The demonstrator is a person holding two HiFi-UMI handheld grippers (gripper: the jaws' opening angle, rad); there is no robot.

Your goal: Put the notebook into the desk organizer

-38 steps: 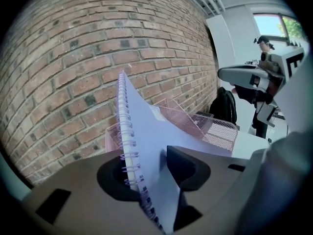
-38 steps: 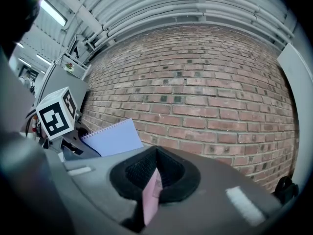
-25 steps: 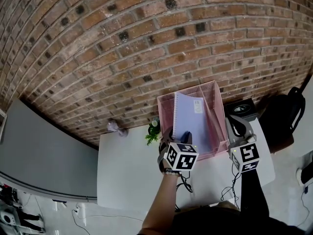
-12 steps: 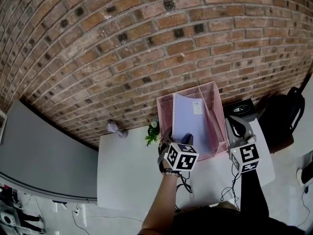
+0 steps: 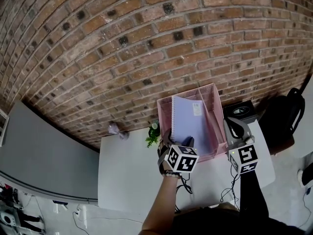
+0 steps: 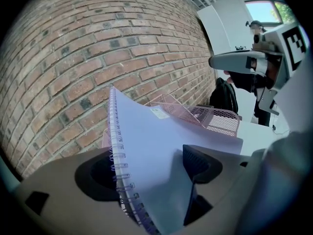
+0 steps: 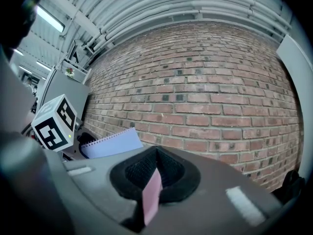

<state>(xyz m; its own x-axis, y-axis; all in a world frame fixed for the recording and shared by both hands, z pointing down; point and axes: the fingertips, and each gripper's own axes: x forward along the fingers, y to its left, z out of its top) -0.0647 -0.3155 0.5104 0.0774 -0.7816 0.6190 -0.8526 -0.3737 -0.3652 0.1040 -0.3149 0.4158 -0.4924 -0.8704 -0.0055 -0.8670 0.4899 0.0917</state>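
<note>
A lilac spiral notebook stands tilted inside the pink mesh desk organizer against the brick wall. My left gripper is at the notebook's near lower edge. In the left gripper view the notebook runs between the jaws of the left gripper. These jaws have just been opening and stand wide, pads off the cover. My right gripper is at the organizer's right side. In the right gripper view the right gripper is shut on a pink wall of the organizer.
The organizer stands at the back of a white table. A small green plant is to its left, a black box to its right. A small pale object lies at the table's far left corner. Cables hang at the front edge.
</note>
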